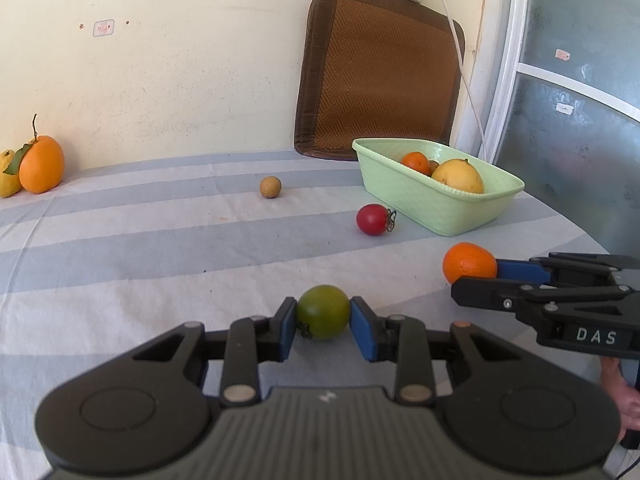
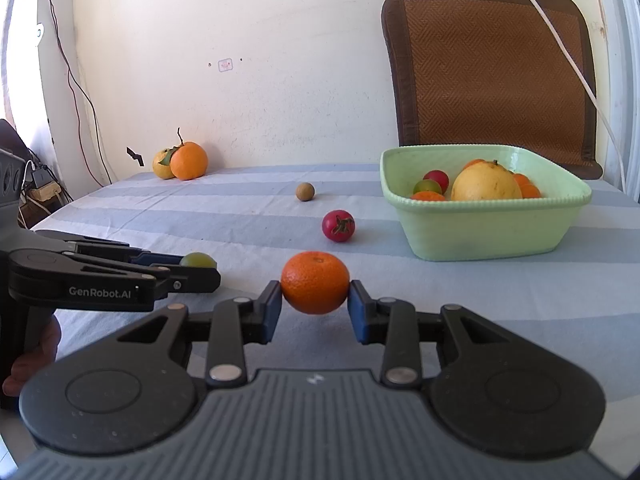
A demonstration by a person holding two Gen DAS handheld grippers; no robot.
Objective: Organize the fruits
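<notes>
Left gripper (image 1: 323, 320) pinches green tomato (image 1: 323, 311) between blue pads, stem end facing lower left, just over striped cloth (image 1: 120, 280). Right gripper (image 2: 315, 300) clamps tangerine (image 2: 315, 282) – navel up. Farther: red tomato (image 2: 338, 225), calyx toward right camera; beside it green basket (image 2: 480, 236) holding fruit; longan (image 2: 305, 191) beyond – round, no clear axis.

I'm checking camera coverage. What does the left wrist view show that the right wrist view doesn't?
Only the left wrist view shows the frosted door. Only the right wrist view shows the small red and green fruits inside the basket, and wires on the wall. Both show the left gripper shut on the green tomato, the right gripper shut on the mandarin, and the loose red tomato.
</notes>
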